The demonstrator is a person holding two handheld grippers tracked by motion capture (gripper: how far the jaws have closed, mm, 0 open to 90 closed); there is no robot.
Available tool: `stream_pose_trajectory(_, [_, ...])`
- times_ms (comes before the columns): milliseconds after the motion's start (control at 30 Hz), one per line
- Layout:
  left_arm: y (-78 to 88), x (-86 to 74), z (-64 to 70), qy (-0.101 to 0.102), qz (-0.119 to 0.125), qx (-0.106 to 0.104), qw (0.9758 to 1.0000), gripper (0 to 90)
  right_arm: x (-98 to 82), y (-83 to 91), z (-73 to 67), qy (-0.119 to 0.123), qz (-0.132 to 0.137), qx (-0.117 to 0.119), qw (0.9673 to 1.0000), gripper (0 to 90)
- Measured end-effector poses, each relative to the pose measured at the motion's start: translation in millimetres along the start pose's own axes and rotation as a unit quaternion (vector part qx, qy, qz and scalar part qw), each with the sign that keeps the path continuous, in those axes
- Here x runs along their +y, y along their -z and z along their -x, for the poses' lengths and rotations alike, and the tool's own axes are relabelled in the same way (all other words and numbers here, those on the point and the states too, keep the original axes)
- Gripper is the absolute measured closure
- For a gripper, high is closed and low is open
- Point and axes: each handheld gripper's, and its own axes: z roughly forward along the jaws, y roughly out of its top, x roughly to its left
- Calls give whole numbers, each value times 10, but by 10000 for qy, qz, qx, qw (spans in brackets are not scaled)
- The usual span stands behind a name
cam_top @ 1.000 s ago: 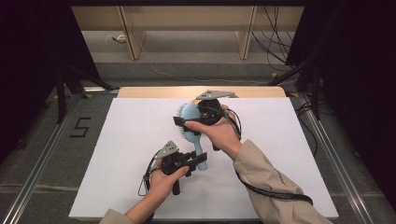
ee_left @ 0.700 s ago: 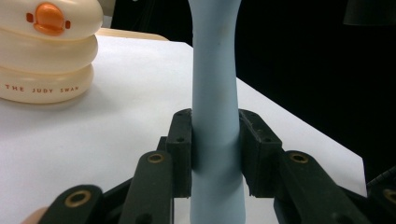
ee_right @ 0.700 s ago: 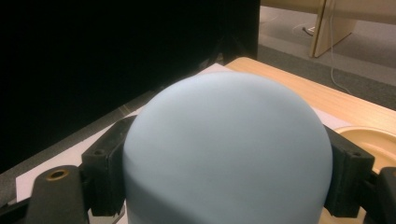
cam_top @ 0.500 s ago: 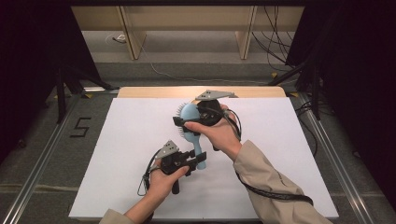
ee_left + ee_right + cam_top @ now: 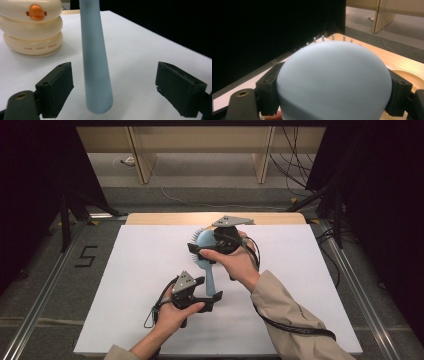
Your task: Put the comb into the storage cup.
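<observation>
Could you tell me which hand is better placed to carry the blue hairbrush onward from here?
Right: the right tongs clamp the hairbrush head. The left tongs have just been opening and stand clear of the handle.

High view: fixed above the near edge, facing forward and down over the whole white tabletop (image 5: 150,270). Left gripper view: low, close, looking along its jaws at the blue hairbrush (image 5: 96,62) handle. Right gripper view: very close behind the brush head. All three views share the hairbrush and tabletop.
</observation>
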Motion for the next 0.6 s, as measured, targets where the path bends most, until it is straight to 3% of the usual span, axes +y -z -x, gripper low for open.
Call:
stream_pose_trajectory(133, [64,5,-19,-239,-119,22,9996,0,-8,9,30,-28,15,-30,10000,206])
stream_pose_trajectory(300, [150,15,-67,-329,-204,295,9988,0,-19,25,59,-31,47,-86,9999,205])
stream_pose_trajectory(600, [340,-55,-182,-304,-191,442,9984,0,-9,59,82,-55,174,-132,9997,206])
